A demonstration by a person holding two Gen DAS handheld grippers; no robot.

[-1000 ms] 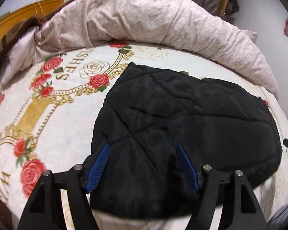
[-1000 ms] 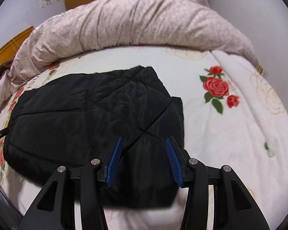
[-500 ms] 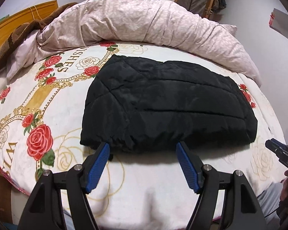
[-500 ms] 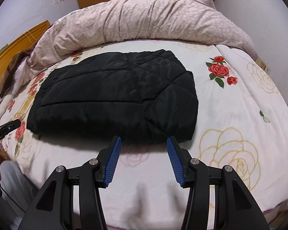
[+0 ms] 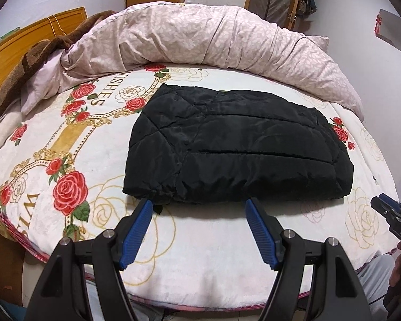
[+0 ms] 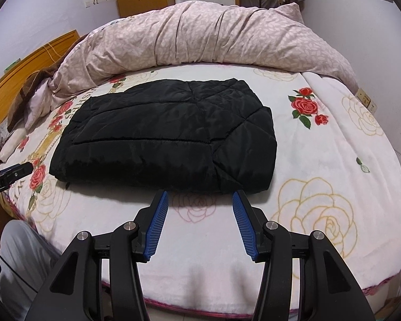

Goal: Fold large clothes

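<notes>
In the left wrist view, our left gripper [image 5: 199, 204] hangs just short of the near edge of the black quilted jacket [image 5: 238, 147], spread wide, with nothing between its blue pads [image 5: 259, 230]. The jacket lies folded into a compact block in the middle of the rose-print blanket [image 5: 74, 187], the rolled pink duvet [image 5: 214, 45] well beyond it at the far side. The right gripper [image 5: 393, 214] shows at the right edge.

In the right wrist view, our right gripper [image 6: 199, 202] also sits just near of the jacket [image 6: 168, 133], released, gripping nothing. Its tips hover over bare blanket [image 6: 320, 187], apart from the cloth.

We judge the folding nearly done: the block looks square, with 1 small cuff or tab poking out at its near left corner. To finish well, we would tuck that bit under, press the near edge flat with both claws together, and avoid snagging the slippery shell, which would drag the stack open.
</notes>
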